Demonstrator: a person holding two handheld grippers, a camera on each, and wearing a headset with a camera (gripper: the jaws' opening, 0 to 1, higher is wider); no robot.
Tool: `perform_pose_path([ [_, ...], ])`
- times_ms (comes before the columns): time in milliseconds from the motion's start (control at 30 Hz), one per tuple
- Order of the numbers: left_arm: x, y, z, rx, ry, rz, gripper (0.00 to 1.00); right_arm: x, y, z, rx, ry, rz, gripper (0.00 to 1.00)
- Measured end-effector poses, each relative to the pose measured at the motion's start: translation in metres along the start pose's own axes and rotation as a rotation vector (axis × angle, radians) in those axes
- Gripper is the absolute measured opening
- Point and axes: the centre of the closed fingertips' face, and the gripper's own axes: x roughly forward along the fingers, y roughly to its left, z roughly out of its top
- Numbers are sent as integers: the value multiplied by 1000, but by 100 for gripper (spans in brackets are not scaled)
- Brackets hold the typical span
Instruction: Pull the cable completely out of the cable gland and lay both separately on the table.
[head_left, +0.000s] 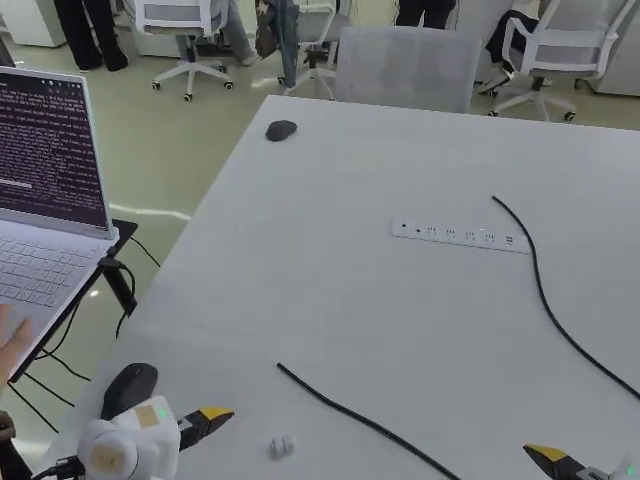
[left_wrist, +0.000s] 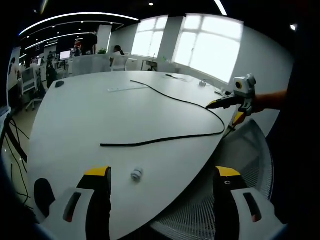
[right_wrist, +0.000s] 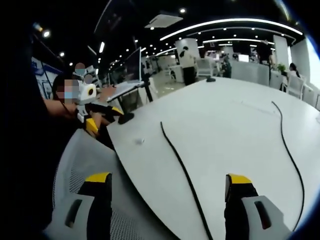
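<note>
Head view: a white worktop (head_left: 330, 300) with one black cable (head_left: 350, 415) lying loose on it. Here the cable appears as two separate stretches, because its middle runs off the lower right edge. The left gripper view shows it whole: a single line that bends back on itself near the worktop edge.

One small white cable gland (head_left: 282, 446) sits on the worktop by itself. It is near the cable's free end but not touching it, and nothing is threaded through it.

There are two claws, both empty. The left claw (head_left: 210, 417) hovers at the lower left corner, just beside the gland. The right claw (head_left: 552, 458) sits at the lower right edge. Each claw's own view shows its yellow-tipped jaws spread wide apart, with the worktop between them. Each view also catches the other claw held out over the worktop edge.

The head view alone shows one open laptop (head_left: 50, 170) on a stand at the left. It also shows two dark mice: one (head_left: 281, 129) far up the worktop, one (head_left: 130, 385) beside the left claw. One white power strip (head_left: 460, 235) lies past the cable. A white mesh chair seat (left_wrist: 215, 215) shows below the worktop edge in the gripper views.
</note>
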Motion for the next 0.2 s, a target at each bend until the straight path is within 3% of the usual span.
perform_pose_path([
  [200, -1, 1, -1, -17, 7, 6, 89, -6, -3, -10, 18, 17, 4, 99],
])
